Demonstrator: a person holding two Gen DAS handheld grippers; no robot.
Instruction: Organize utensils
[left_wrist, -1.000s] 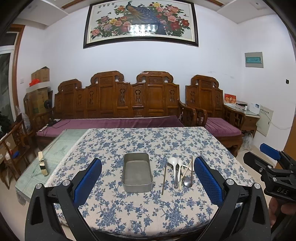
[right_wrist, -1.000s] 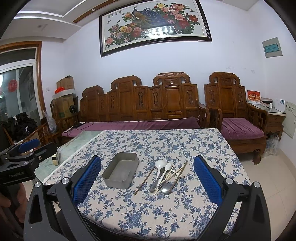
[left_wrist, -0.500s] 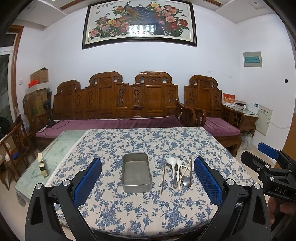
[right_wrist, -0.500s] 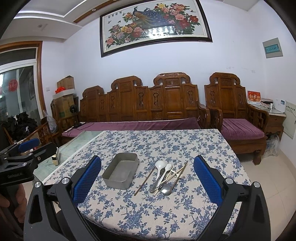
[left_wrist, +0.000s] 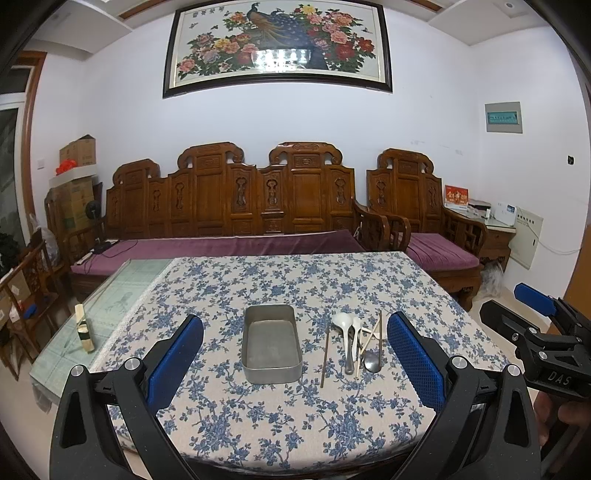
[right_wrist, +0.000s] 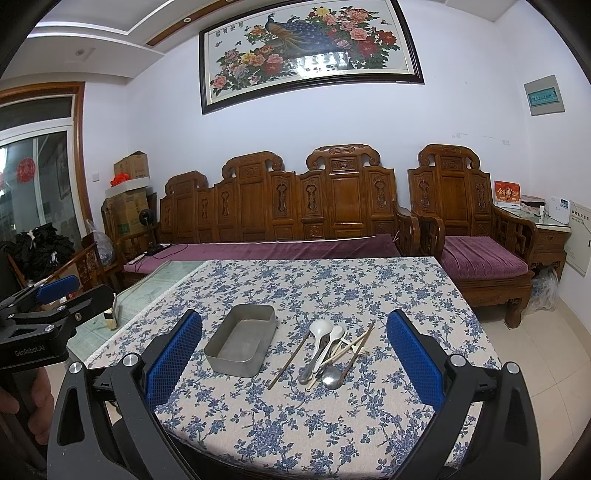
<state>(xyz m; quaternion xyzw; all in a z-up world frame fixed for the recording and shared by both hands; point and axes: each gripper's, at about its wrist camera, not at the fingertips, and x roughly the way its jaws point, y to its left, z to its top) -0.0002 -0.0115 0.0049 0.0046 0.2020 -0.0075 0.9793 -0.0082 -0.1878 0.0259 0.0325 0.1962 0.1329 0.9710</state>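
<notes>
An empty rectangular metal tray (left_wrist: 271, 345) (right_wrist: 242, 341) sits on the floral tablecloth. To its right lies a loose pile of utensils: white spoons (left_wrist: 345, 326) (right_wrist: 319, 332), a metal spoon (left_wrist: 371, 360) (right_wrist: 332, 376) and wooden chopsticks (left_wrist: 325, 354) (right_wrist: 288, 362). My left gripper (left_wrist: 295, 363) is open, held back above the table's near edge, facing the tray. My right gripper (right_wrist: 293, 360) is open too, also short of the table, facing the utensil pile. Neither holds anything.
The table (left_wrist: 221, 417) has a bare glass strip on its left with a small upright object (left_wrist: 84, 330). A carved wooden sofa (left_wrist: 229, 206) and armchair (left_wrist: 424, 218) stand behind it. A person's hand (right_wrist: 22, 402) holds the other gripper.
Both views have shifted only slightly; the tray and utensils lie where they were and both grippers stay open.
</notes>
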